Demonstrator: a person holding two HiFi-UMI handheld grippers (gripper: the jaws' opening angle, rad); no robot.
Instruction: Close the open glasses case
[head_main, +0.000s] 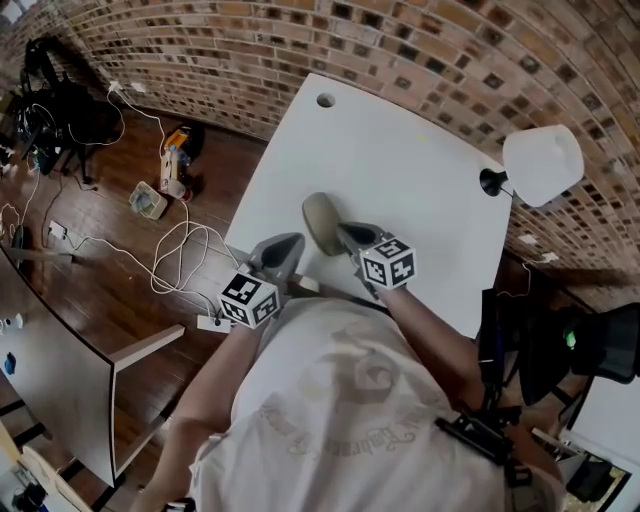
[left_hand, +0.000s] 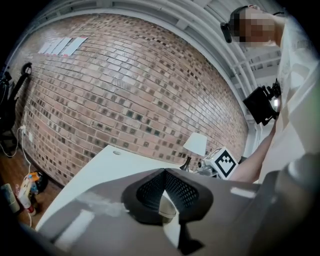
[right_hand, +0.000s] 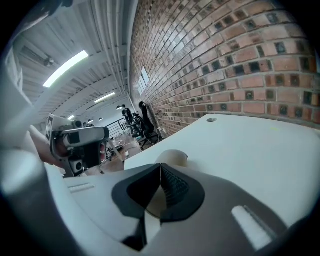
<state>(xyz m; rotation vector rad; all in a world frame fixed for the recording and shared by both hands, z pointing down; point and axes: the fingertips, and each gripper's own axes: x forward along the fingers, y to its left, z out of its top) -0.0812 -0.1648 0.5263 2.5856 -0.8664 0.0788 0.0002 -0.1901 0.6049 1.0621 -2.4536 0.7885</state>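
Observation:
A beige glasses case lies on the white table near its front edge, and its lid looks down. My right gripper is just to the right of the case, jaws shut with nothing between them. In the right gripper view the case shows just past the shut pads. My left gripper is at the table's front left edge, a little short of the case, also shut and empty. Through the left gripper a bit of the case shows low behind the pads.
A white-shaded lamp stands at the table's right edge. A cable hole sits near the far corner. Cables and a power strip lie on the wooden floor at the left. A brick wall runs behind the table.

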